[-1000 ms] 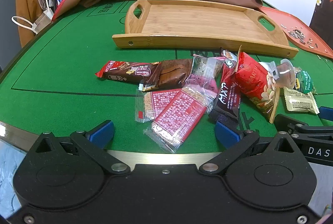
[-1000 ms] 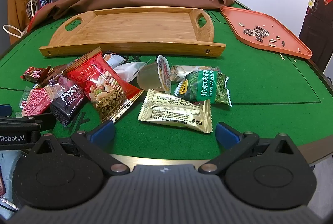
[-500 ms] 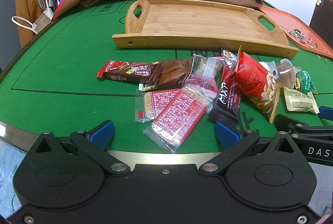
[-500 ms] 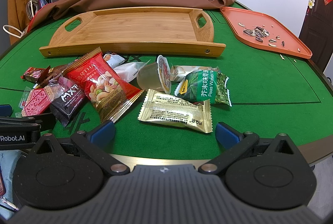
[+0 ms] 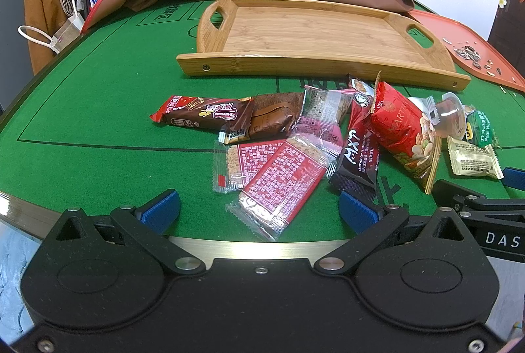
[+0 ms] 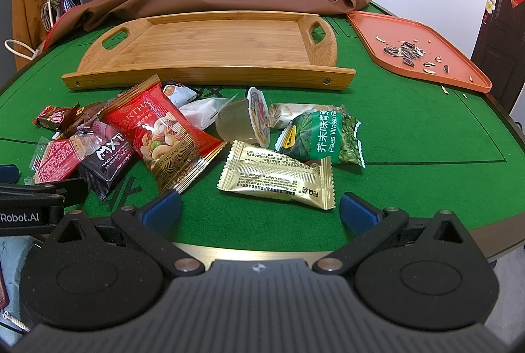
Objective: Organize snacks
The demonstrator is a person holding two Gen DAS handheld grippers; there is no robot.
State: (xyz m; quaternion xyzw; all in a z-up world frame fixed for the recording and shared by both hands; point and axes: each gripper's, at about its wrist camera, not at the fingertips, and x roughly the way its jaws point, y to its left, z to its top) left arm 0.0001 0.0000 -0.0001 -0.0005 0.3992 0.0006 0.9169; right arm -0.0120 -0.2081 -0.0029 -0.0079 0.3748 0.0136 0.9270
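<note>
On the green felt table (image 5: 98, 110) the snacks lie in one loose heap, short of the wooden tray (image 5: 315, 34), which holds nothing. From the left: one brown chocolate bar wrapper (image 5: 203, 115), one brown cake packet (image 5: 274, 120) touching it, and three clear cracker packets with red labels (image 5: 282, 180), overlapping. Next come one black MXT packet (image 5: 359, 162), one red nut packet (image 6: 160, 129) leaning over it, one clear jelly cup (image 6: 242, 121) tipped on its side, one gold packet (image 6: 279, 174) and one green wasabi peas packet (image 6: 323, 134). Far right sits one orange tray (image 6: 459, 57) with scattered sunflower seeds (image 6: 407, 52). The left gripper (image 5: 259, 208) and right gripper (image 6: 259, 205) hover at the near edge, each with jaws spread wide and nothing between them.
</note>
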